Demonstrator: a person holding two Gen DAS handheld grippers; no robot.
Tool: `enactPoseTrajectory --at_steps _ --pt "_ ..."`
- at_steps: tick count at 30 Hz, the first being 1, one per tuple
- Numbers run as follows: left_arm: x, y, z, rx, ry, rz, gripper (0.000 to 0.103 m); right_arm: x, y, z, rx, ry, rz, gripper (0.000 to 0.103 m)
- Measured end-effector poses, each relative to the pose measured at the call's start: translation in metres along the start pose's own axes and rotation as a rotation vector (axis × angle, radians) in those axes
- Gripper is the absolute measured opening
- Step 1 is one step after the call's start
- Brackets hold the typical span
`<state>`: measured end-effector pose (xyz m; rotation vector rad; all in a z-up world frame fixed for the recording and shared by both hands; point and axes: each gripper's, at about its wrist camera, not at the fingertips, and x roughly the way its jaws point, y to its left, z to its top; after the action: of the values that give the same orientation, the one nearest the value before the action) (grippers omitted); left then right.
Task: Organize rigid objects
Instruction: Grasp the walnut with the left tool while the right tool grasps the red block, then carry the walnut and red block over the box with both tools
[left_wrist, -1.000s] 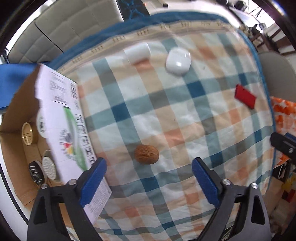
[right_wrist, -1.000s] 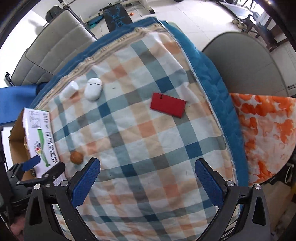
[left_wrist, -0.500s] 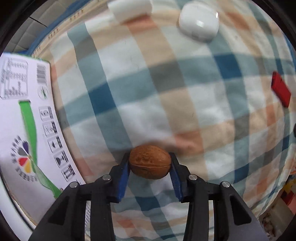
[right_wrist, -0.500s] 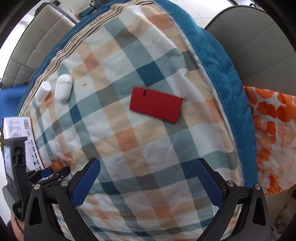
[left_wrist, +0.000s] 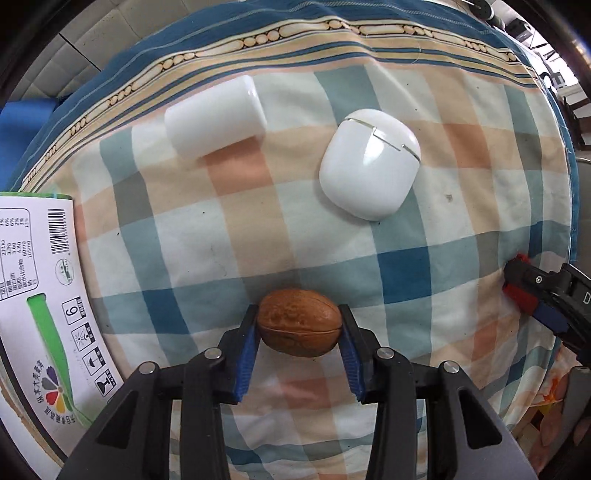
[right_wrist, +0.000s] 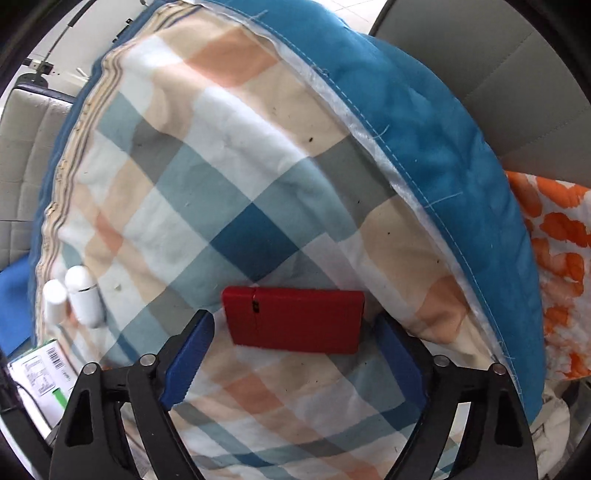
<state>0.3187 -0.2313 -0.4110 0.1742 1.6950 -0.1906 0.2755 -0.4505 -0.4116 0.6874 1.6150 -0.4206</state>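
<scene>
**A:** What has the left gripper (left_wrist: 299, 328) got?

**B:** A walnut (left_wrist: 299, 322), pinched end to end between the blue pads, low over the checked blanket (left_wrist: 236, 236). The long axis across the jaws looks chosen to keep the round shell from rolling out.

**A:** And the right gripper (right_wrist: 295, 354)?

**B:** Its jaws are closing around a flat red case (right_wrist: 295, 319) lying on the blanket. The case sits between the pads, but neither pad touches it yet; there is a gap at each short end.

**A:** Where would these go?

**B:** Likely the cardboard box (left_wrist: 40, 295) just left of the walnut; only its printed flap shows here.

**A:** Room to move?

**B:** Open cloth lies between the walnut and the two white things farther off, a cylinder (left_wrist: 214, 116) and a rounded earbud case (left_wrist: 369, 168), well apart from it. The red case sits nearer the blanket's blue border (right_wrist: 436, 155), where the surface falls away, so a nudge that way could slide it off.
</scene>
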Motion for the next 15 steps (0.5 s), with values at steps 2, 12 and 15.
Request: enactPoseTrajectory --at_steps 2,12,15 --pt "0.004 0.000 0.002 -0.002 0.004 -0.007 0.038 0.002 0.005 -0.001 -0.008 -0.010 -0.028 0.090" --pt "-0.010 0.020 0.005 0.020 -0.011 -0.018 0.038 0.004 0.037 -0.029 -0.183 -0.027 -0.104 0.071" --pt "-0.021 0.023 -0.005 0.016 -0.029 -0.029 0.038 -0.002 0.034 -0.042 -0.202 -0.025 -0.087 0.071"
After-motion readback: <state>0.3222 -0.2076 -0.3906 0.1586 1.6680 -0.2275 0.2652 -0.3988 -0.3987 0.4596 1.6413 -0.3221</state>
